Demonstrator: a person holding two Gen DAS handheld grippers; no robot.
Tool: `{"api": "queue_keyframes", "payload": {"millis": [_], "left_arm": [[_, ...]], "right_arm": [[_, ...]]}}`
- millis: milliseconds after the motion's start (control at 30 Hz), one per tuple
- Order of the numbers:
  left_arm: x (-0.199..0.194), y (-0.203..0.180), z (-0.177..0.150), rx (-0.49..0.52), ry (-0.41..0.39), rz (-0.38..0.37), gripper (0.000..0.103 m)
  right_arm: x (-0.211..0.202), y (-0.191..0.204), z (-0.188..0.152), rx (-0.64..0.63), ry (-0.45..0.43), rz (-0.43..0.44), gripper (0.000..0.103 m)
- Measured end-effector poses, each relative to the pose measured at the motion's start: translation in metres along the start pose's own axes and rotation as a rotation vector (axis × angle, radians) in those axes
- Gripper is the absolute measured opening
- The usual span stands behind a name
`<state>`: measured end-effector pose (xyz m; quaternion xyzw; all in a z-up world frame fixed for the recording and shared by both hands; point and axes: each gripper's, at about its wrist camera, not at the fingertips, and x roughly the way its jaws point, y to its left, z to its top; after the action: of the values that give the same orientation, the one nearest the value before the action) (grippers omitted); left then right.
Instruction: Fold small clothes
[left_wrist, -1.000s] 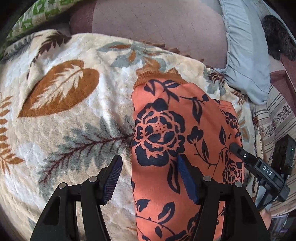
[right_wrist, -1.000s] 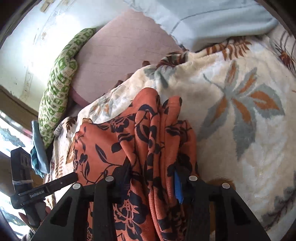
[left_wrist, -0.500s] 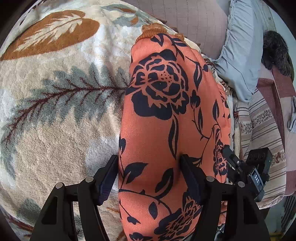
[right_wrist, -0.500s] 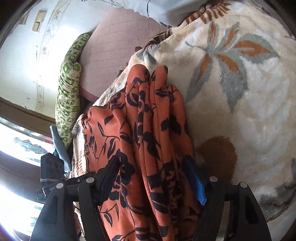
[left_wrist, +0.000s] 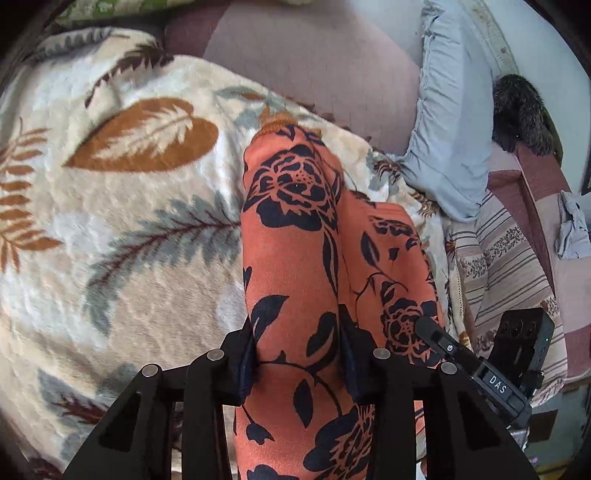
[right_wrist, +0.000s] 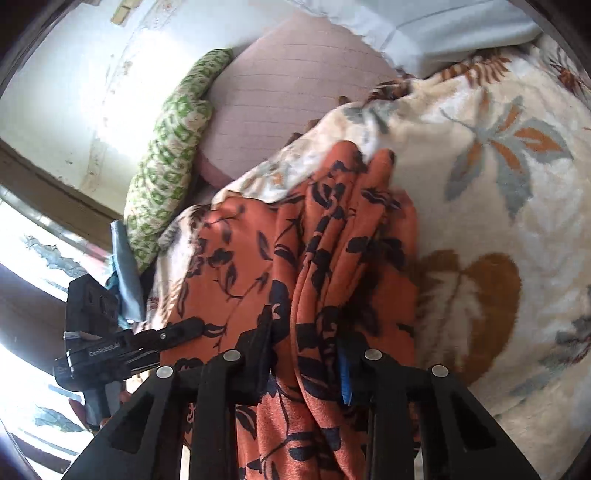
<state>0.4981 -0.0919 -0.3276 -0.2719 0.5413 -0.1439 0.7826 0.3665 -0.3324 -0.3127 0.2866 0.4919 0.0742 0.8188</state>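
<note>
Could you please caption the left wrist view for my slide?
Left claw shut on orange floral garment over a leaf-patterned blanket.

Location: a home bedroom. Indicators: a plush leaf-patterned blanket (left_wrist: 122, 229) spread over a bed, a green patterned pillow (right_wrist: 166, 155), a pale blue pillow (left_wrist: 447, 122), and a painted wall (right_wrist: 74, 66).

Reads "DAS" in white on the black right gripper (left_wrist: 436, 334) body, seen from the left wrist; probably "GenRobot.AI", blurred, on the left gripper (right_wrist: 184, 328) body, from the right wrist.
</note>
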Motion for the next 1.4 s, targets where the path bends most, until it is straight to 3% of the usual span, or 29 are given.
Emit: {"api": "queue_keyframes", "payload": {"millis": [133,233,300,367,433,500,567,600,667,767,900,1067,1233,1400], "left_arm": [[-0.036,0.034,0.0,0.032,-0.066,0.12,0.039],[-0.027,0.069,-0.012,0.029,-0.026,0.235,0.044],[-0.017,0.091,-0.021,0.029,0.004,0.29,0.049],[-0.023,0.099,-0.026,-0.002,-0.02,0.229,0.053],[-0.032,0.096,-0.029,0.01,-0.039,0.225,0.053],[-0.043,0.085,-0.039,0.078,-0.071,0.286,0.05],[-0.058,0.074,-0.055,0.162,-0.108,0.355,0.05],[-0.062,0.069,-0.063,0.2,-0.129,0.4,0.051],[-0.073,0.061,-0.085,0.273,-0.181,0.514,0.051],[-0.086,0.055,-0.119,0.324,-0.244,0.634,0.051],[-0.091,0.049,-0.162,0.335,-0.205,0.619,0.053],[-0.114,0.025,-0.214,0.377,-0.207,0.619,0.053],[-0.126,0.004,-0.245,0.453,-0.206,0.643,0.054],[-0.135,-0.002,-0.261,0.456,-0.203,0.624,0.054]], "right_arm": [[0.026,0.054,-0.012,-0.061,0.009,0.037,0.029],[0.06,0.069,-0.031,-0.063,0.03,0.023,0.032],[0.086,0.071,-0.046,-0.089,0.069,-0.079,0.035],[0.101,0.067,-0.058,-0.108,0.108,-0.154,0.041],[0.093,0.071,-0.059,-0.118,0.088,-0.172,0.044],[0.08,0.075,-0.058,-0.107,0.091,-0.201,0.046],[0.062,0.081,-0.06,-0.137,0.082,-0.258,0.056],[0.053,0.085,-0.063,-0.167,0.077,-0.306,0.061],[0.037,0.09,-0.071,-0.227,0.077,-0.421,0.079],[0.02,0.087,-0.091,-0.283,0.11,-0.594,0.087],[-0.007,0.079,-0.129,-0.308,0.12,-0.681,0.087],[-0.037,0.089,-0.176,-0.332,0.099,-0.613,0.087],[-0.055,0.11,-0.202,-0.38,0.045,-0.634,0.087],[-0.068,0.122,-0.215,-0.414,0.027,-0.655,0.099]]}}
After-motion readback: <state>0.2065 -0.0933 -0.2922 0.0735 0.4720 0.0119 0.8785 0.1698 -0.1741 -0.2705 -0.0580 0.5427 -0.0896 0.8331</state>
